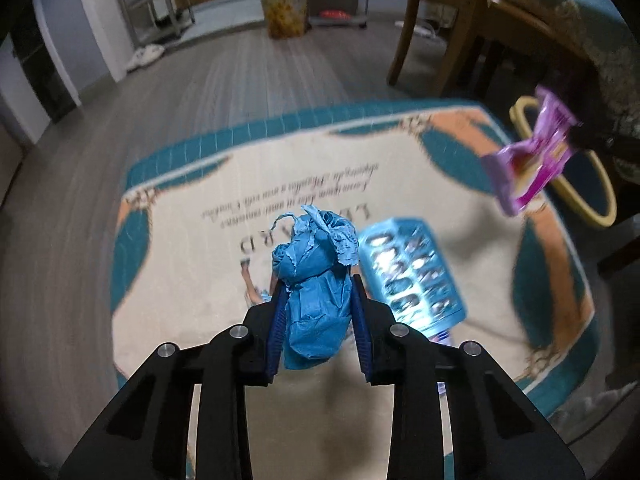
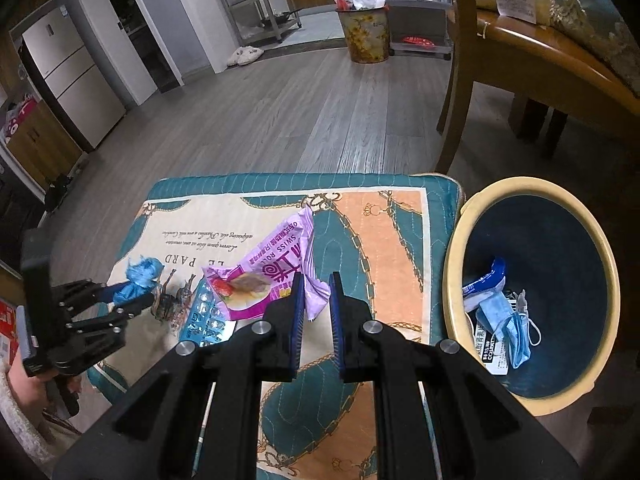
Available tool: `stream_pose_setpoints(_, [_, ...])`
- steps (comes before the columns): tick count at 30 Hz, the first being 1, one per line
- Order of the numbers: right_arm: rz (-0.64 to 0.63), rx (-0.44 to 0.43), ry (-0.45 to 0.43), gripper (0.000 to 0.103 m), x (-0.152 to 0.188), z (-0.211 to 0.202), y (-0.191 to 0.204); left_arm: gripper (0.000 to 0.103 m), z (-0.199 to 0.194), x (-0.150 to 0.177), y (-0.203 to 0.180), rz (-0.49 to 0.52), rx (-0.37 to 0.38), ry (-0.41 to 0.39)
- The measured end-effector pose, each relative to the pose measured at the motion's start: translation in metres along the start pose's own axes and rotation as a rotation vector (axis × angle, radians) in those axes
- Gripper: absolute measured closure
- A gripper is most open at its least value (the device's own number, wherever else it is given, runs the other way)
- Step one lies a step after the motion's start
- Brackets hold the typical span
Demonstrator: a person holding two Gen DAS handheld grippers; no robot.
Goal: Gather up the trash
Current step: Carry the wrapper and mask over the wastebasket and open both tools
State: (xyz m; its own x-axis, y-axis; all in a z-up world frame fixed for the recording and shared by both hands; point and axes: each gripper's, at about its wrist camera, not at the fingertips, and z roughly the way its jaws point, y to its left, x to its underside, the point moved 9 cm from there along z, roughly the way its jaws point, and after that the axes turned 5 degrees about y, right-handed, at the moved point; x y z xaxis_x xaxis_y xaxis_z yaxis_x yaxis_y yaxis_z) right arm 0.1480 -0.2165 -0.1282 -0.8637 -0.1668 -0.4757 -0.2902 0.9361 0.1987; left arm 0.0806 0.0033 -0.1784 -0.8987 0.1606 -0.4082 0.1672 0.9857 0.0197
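Observation:
My left gripper (image 1: 318, 286) is shut on a crumpled blue paper wad (image 1: 314, 280) and holds it above the patterned mat (image 1: 180, 280). It also shows in the right wrist view (image 2: 132, 290) at the left, wad (image 2: 140, 276) in its jaws. My right gripper (image 2: 314, 284) is shut on a purple snack wrapper (image 2: 272, 276), lifted over the mat (image 2: 392, 240); the wrapper shows at the right of the left wrist view (image 1: 528, 160). A blue pill blister pack (image 1: 412, 276) lies on the mat, also seen in the right wrist view (image 2: 204, 316). A yellow-rimmed bin (image 2: 452, 280) beside the mat holds a face mask (image 2: 512, 328) and packets.
A wooden chair (image 2: 500, 64) stands behind the bin. A full floral waste basket (image 2: 366, 32) stands far across the wooden floor, near metal shelves (image 2: 260, 4). A fridge (image 2: 68, 68) is at the left. The bin's rim (image 1: 600, 200) shows in the left wrist view.

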Motion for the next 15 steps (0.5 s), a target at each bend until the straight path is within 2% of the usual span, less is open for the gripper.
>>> stream_pose_setpoints(4, [0.017,0.000,-0.016,0.091,0.000,-0.007,-0.006,0.071,-0.020,-0.012,-0.012,0.006,0.009,-0.062])
stream_pose_setpoints(15, [0.092,0.032,-0.056,0.091,-0.003,-0.027,-0.051,0.071,-0.037,-0.057,-0.075,0.065,0.087,-0.133])
